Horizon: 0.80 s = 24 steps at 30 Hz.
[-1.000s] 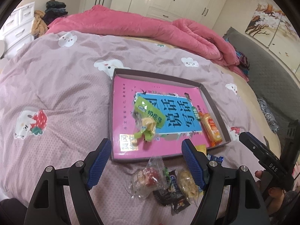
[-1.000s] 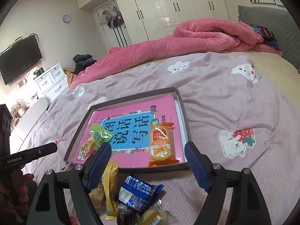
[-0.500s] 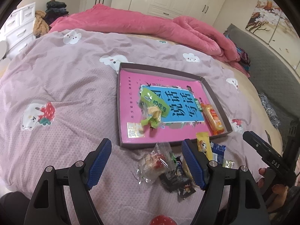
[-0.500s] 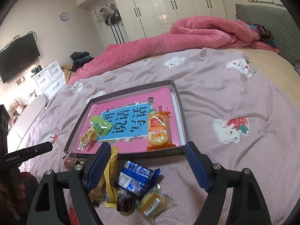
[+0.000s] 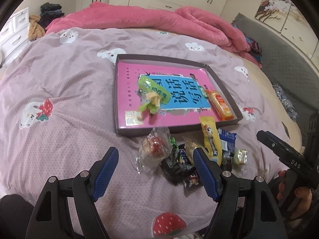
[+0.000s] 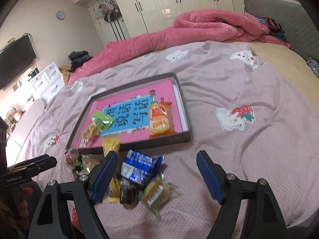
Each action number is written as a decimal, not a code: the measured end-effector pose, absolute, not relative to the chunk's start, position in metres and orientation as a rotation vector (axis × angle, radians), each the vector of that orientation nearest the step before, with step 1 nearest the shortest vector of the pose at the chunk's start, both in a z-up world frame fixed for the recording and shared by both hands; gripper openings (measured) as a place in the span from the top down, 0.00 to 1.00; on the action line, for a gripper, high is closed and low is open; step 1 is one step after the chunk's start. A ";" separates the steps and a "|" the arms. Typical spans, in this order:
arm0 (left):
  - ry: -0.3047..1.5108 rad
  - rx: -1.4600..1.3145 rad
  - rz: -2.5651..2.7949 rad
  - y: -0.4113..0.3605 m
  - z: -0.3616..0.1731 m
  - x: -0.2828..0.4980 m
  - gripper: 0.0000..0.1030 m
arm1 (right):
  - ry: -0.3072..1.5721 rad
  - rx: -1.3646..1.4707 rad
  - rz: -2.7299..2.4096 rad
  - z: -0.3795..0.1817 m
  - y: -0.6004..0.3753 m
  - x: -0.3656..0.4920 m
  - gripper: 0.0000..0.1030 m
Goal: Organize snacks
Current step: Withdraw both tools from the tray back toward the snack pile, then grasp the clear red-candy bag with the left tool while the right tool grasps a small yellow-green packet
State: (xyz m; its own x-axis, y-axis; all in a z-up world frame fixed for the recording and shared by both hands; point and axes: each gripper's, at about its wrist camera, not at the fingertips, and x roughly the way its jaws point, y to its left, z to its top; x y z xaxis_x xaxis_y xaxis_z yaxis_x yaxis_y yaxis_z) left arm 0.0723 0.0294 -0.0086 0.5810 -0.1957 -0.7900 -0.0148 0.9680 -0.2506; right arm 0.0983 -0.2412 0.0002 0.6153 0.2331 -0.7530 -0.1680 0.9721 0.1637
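On the mauve bedspread your shallow box lay with its long axis running away from you. Both your left gripper and right gripper hung released and empty above the loose snack pile just beside the box's near wall.

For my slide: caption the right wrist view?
Open right gripper hovers over loose snacks beside a tray.

Left gripper, right gripper: black frames, blue ribbed pads, silver screws; white lettering on bodies.
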 end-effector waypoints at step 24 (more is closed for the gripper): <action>0.985 -0.266 -0.083 0.031 -0.028 0.074 0.24 | 1.042 0.128 0.182 -0.032 -0.249 0.081 0.22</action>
State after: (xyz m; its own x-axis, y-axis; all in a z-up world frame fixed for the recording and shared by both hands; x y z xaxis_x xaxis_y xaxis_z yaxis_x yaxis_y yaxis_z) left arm 0.0737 0.0315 -0.0282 0.5530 -0.1891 -0.8115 -0.0504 0.9645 -0.2591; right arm 0.0809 -0.2488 -0.0316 0.4912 0.2099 -0.8454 -0.0884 0.9775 0.1913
